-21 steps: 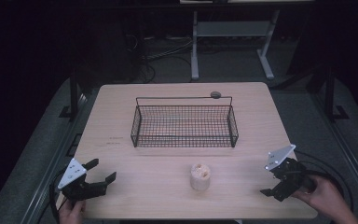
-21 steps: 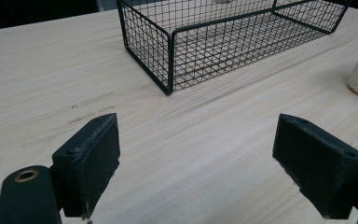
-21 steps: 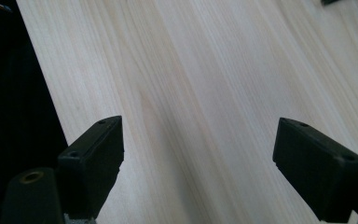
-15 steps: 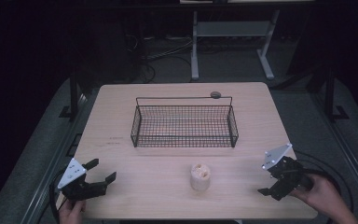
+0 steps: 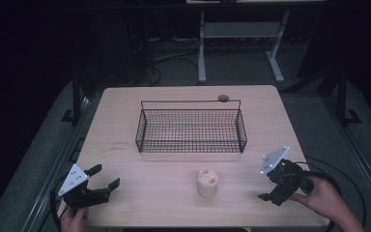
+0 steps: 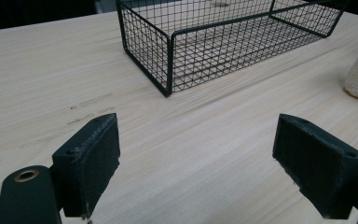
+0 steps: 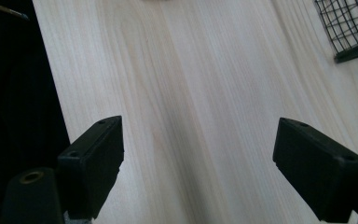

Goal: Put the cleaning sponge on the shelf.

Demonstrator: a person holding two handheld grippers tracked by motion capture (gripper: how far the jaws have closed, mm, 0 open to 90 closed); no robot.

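Both the left gripper [image 5: 105, 178] and right gripper [image 5: 265, 188] gape wide and empty, and that spongy-looking roll [image 5: 207, 182] seems light and squashy, best pinched gently across its sides.

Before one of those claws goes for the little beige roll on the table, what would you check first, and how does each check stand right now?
1. Right claw open wide enough: ok, jaws spread with nothing between them.
2. Left claw open and free: ok, only bare table between its jaws.
3. Beige roll standing upright and apart from both claws: ok.
4. Path from the right claw to the roll: ok, just tabletop between them.
5. Wire basket ready to receive something: ok, it looks empty and sits behind the roll.
6. Right claw aimed at the roll: not ok, its jaws point at plain wood in the right gripper view.
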